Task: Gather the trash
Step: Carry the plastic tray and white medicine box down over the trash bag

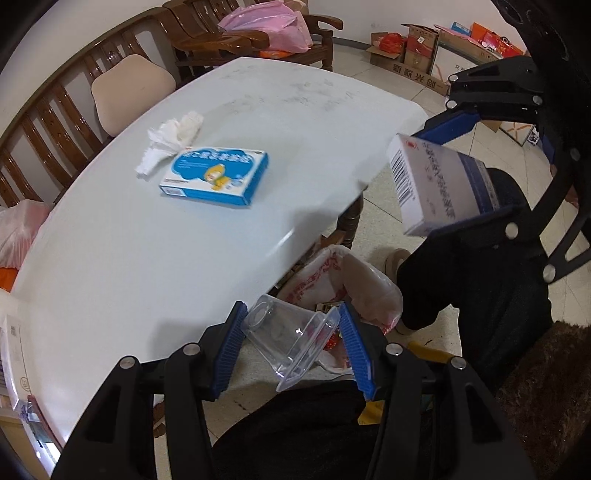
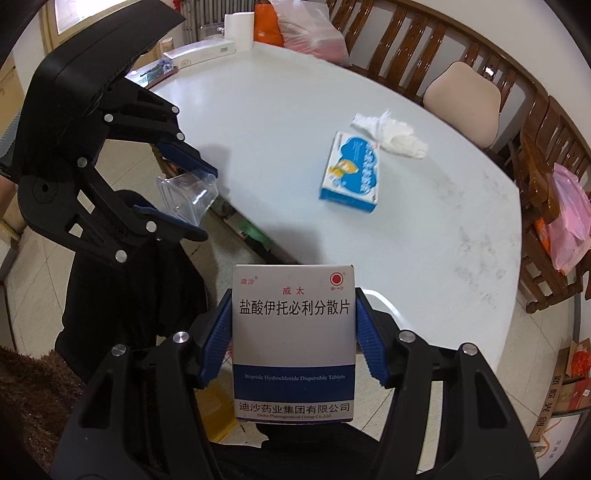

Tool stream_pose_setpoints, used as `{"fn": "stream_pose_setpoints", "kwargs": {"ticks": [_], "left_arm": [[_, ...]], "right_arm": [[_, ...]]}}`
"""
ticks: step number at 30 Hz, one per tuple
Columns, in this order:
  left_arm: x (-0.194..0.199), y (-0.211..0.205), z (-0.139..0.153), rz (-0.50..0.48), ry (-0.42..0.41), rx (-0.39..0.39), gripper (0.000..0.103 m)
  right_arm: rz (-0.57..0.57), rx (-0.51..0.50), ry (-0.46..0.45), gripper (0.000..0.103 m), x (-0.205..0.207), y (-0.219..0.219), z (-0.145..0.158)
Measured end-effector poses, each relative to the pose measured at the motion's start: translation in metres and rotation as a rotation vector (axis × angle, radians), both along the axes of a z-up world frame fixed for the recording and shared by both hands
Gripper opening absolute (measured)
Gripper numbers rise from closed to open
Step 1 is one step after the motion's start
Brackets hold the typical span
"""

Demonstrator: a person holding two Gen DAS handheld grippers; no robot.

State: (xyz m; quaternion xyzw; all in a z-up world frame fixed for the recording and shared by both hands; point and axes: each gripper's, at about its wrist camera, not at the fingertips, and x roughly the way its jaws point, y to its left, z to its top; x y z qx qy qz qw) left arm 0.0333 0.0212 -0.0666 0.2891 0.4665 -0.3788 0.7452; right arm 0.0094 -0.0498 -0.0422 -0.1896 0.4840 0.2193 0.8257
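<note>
L gripper (image 1: 291, 347) is clamped on a clear plastic container (image 1: 291, 339), blue pads pressing both its sides, held off the tabletop's near edge. R gripper (image 2: 291, 332) is clamped on a white-and-blue medicine box (image 2: 293, 343), pads on both its long sides, also held out past the near edge.

Still on the table (image 1: 147, 240): a blue cartoon-print box (image 1: 216, 175) about mid-tabletop, lying flat, w/ crumpled white tissue (image 1: 170, 142) touching its far corner, toward the chair-side edge.

L wrist view only: a bin lined w/ a red-printed plastic bag (image 1: 332, 284) on the floor, partly under the near table edge, directly beyond the clear container; some scraps inside, too small to identify. It also shows the medicine box's barcode end, cardboard boxes (image 1: 417, 51) on the floor past the far end, and the person's dark trouser legs (image 1: 480, 288).

R wrist view only: the medicine box's front face w/ print, plus items at the tabletop's far left corner: a white roll (image 2: 240, 29), a long white box (image 2: 203, 51), an orange carton (image 2: 267, 24). Bin isn't visible here.

Both views: wooden chairs (image 2: 461, 92) w/ a beige cushion, pink bags.
</note>
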Motion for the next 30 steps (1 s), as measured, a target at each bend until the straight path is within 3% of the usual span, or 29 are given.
{"fn": "stream_pose_setpoints", "kwargs": {"ticks": [8, 30], "left_arm": [[-0.016, -0.010, -0.028, -0.023, 0.006, 0.032, 0.051], [-0.018, -0.029, -0.121, -0.044, 0.146, 0.045, 0.051]], "right_arm": [[0.001, -0.012, 0.030, 0.061, -0.009, 0.003, -0.029], [-0.074, -0.003, 0.138, 0.061, -0.006, -0.003, -0.117]]}}
